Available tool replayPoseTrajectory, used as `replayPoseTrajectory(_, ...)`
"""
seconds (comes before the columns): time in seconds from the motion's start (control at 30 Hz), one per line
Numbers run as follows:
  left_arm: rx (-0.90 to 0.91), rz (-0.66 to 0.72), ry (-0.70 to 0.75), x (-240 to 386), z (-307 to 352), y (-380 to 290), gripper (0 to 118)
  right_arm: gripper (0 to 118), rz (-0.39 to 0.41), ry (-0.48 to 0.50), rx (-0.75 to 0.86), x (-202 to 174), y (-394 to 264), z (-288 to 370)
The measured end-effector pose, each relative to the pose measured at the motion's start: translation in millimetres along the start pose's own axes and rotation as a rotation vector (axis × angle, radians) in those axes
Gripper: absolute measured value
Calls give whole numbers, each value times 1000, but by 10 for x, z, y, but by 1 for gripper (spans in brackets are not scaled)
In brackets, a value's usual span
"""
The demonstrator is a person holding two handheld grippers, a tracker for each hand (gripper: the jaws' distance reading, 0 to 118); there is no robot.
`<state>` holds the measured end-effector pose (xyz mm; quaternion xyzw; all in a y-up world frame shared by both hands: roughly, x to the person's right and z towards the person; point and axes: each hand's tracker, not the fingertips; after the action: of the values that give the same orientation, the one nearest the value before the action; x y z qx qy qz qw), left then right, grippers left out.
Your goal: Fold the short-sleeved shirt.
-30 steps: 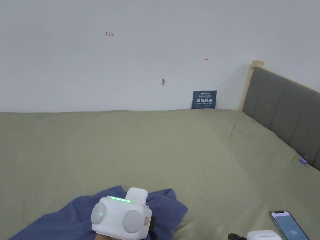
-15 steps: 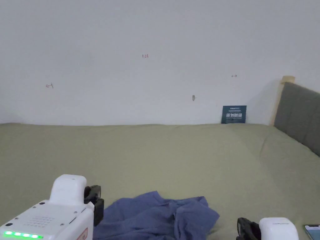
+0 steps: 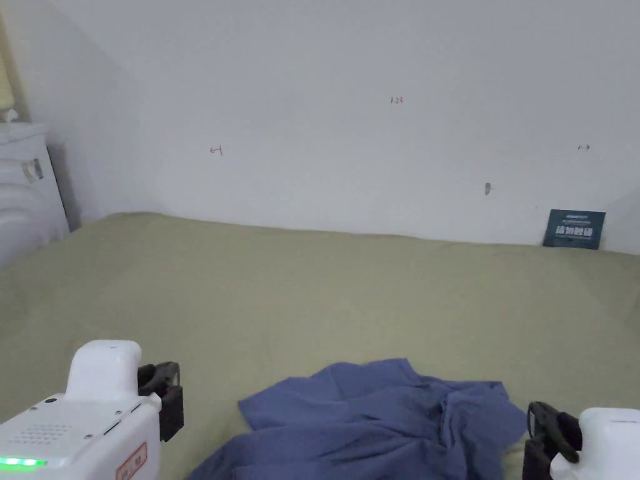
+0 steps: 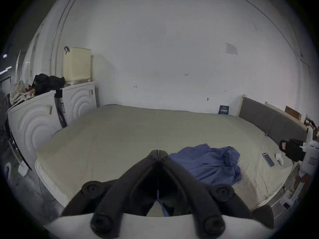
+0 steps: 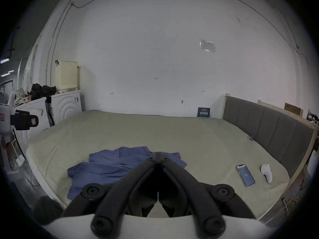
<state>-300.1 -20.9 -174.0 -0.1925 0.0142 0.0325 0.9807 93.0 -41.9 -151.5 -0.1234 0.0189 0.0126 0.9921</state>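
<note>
- Since a second ago the left gripper (image 3: pixel 161 400) has come off the shirt (image 3: pixel 381 422) – then it hung right over the crumpled cloth in the head view, now it sits at the lower left, apart from it over bare sheet.
- Its jaws are pressed together tip to tip in the left gripper view, with nothing between them; the left gripper (image 4: pixel 158 152) holds nothing.
- Right gripper (image 3: pixel 542 431) stands at the lower right of the head view, just beside the shirt's right edge; whether it touches the cloth cannot be told there.
- From its own camera the right gripper (image 5: pixel 158 154) has its jaws closed against each other, empty, with the shirt (image 5: pixel 110 166) lying beyond and below them.
- Shirt: blue, rumpled and unfolded – it lies on the bed (image 3: pixel 312 294) near the front edge, between the two grippers.
- Right of the shirt, well apart from it, a phone (image 5: pixel 245 175) lies flat on the bed, with a small white object (image 5: pixel 266 172) just beyond it.
- Behind the bed a small dark sign (image 3: pixel 574 229) leans against the wall (image 3: pixel 350 125).
- At the bed's left end stand white appliances (image 4: pixel 51 111) with a pale basket (image 4: pixel 76 64) on top.
</note>
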Motion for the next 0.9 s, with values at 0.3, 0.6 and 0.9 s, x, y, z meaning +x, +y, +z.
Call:
replayPoseTrajectory(0.3, -450, 52, -50, -368, -1230, -437, 8, 0, 13, 18, -84, -64, -175, -191)
replayPoseTrajectory(0.6, -735, -7, 118, -383, -2414, -1164, 108, 0, 42, -5, -184, -3, -374, -431)
replayPoseTrajectory(0.9, -683, 5, -66, -82, -2124, -1076, 3, 0, 31, -23, -236, 232, -479, -538)
